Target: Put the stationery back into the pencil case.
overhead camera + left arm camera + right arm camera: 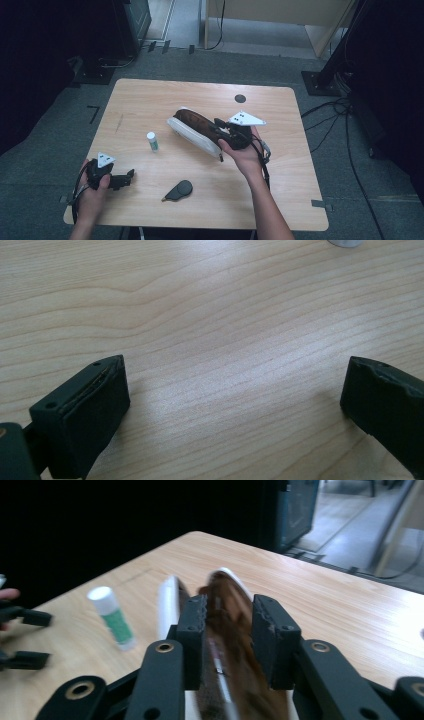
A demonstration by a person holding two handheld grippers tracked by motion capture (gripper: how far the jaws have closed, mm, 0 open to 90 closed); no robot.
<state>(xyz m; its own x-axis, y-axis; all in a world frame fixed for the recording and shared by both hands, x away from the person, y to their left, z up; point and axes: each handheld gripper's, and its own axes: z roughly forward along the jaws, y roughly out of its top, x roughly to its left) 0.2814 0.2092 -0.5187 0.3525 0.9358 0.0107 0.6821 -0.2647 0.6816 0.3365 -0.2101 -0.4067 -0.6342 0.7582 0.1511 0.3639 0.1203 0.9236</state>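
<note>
Down at the near left corner of the surface (150,95), the left claw (131,176) rests low with its jaws spread wide, nothing between them but bare wood grain. A dark teardrop-shaped tool (180,190) lies just beside it, toward the near edge.

Moving up to the middle, the action is with the right claw (220,126). It sits over the brown shoe (197,122), a white-soled shoe lying near the centre of the surface, toe pointing to the far left corner. In the right gripper view the two jaws straddle the brown upper (227,615), set narrow, a sliver of gap showing on each side; whether the pads press the leather cannot be told through the blur. The step in hand looks like handling the shoe by its upper. Next the hand needs a firm pinch before any lift.

Left of the shoe, a small white-capped tube (152,141) stands upright, apart from everything.
</note>
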